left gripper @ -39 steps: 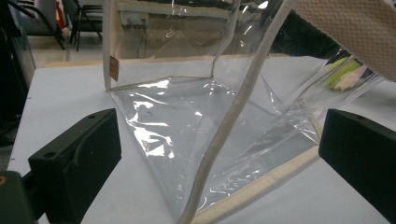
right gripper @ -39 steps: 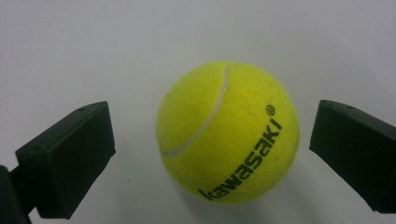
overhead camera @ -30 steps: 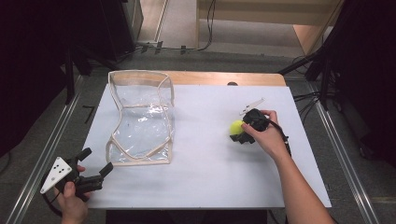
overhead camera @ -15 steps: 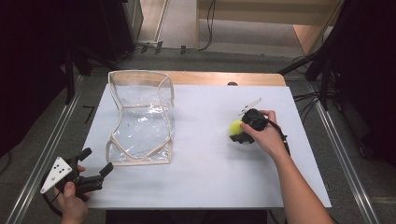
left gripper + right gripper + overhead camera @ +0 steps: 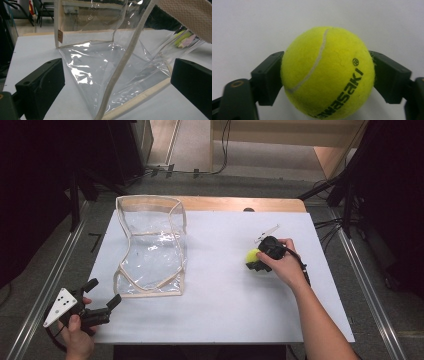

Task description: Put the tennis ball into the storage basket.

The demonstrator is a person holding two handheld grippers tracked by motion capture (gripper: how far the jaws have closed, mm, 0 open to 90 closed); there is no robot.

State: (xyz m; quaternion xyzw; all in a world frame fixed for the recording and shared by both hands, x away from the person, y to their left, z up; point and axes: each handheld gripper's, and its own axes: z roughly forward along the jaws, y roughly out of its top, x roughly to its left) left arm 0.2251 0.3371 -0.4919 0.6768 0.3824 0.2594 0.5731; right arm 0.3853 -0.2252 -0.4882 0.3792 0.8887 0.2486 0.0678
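A yellow tennis ball lies on the white table, right of centre. My right gripper has just been closing its jaws with the ball between them. In the right gripper view both black pads press on the sides of the ball. A clear plastic bag with cream edging stands open at the table's left. My left gripper is open at the front left corner, its jaws aimed at the bag's near corner with nothing between them.
The table's left edge runs along a metal rail. A wooden strip borders the far edge. Cables and dark stands sit beyond the far right corner. Bare white surface stretches between the bag and the ball.
Both hands and the ball keep their places in the high view. The right gripper's jaws look drawn in closer around the ball.
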